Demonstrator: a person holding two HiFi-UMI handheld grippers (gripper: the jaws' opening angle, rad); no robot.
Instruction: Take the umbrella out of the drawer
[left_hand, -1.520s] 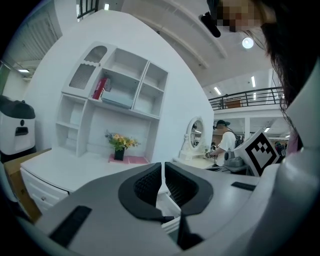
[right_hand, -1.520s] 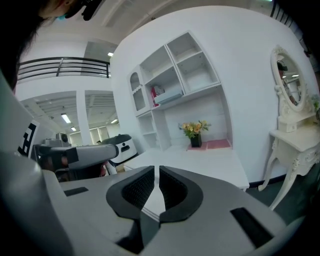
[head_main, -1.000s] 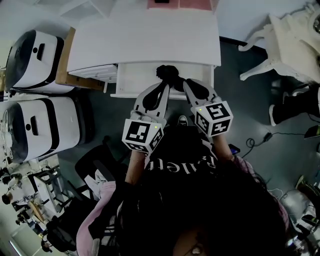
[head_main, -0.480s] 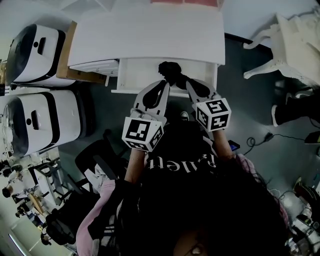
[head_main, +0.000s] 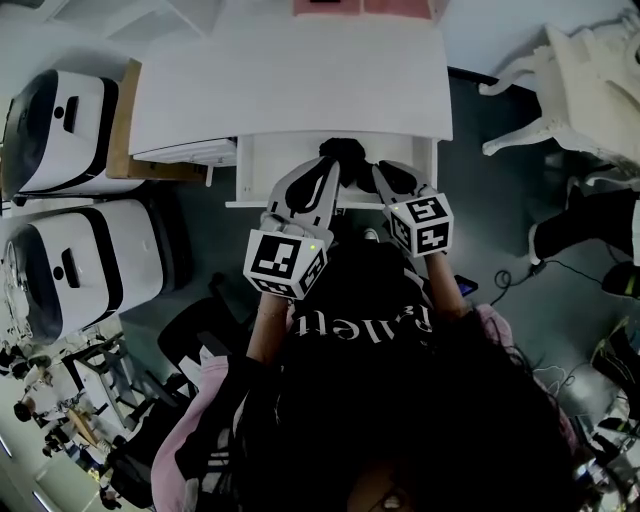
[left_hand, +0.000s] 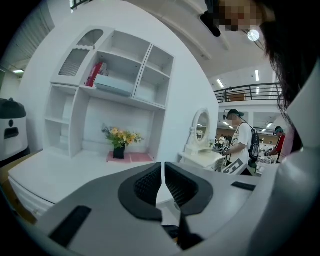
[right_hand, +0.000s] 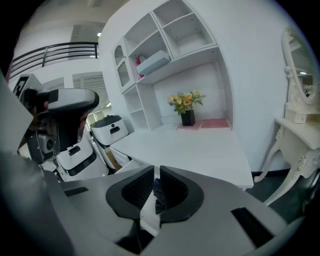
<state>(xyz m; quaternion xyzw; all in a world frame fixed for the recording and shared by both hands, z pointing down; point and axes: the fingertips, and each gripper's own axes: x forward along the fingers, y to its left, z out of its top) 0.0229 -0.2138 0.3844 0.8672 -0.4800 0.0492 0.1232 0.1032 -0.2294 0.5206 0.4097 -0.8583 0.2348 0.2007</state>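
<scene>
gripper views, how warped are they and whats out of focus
Left gripper view: strong fisheye, the shelf unit bows and the corners go black; the left gripper is soft up close. Right gripper view: same bowing and dark rim; the right gripper and the umbrella fabric it pinches are blurred, while the background stays sharp.

My left gripper (head_main: 333, 172) & right gripper (head_main: 380, 172): pale grey-white plastic shells, smooth & rounded, w/ black ribbed pads (left_hand: 146, 185) on the inside of each jaw. Black slot-shaped recesses on the shells' flanks. Each has a cube (head_main: 285, 262) at the back, white w/ black square markers; tiny green light on the left one. I wear a black T-shirt (head_main: 365, 295) w/ white lettering across the chest, plus pink sleeves (head_main: 200, 395). Dark hair (head_main: 420, 430).
</scene>
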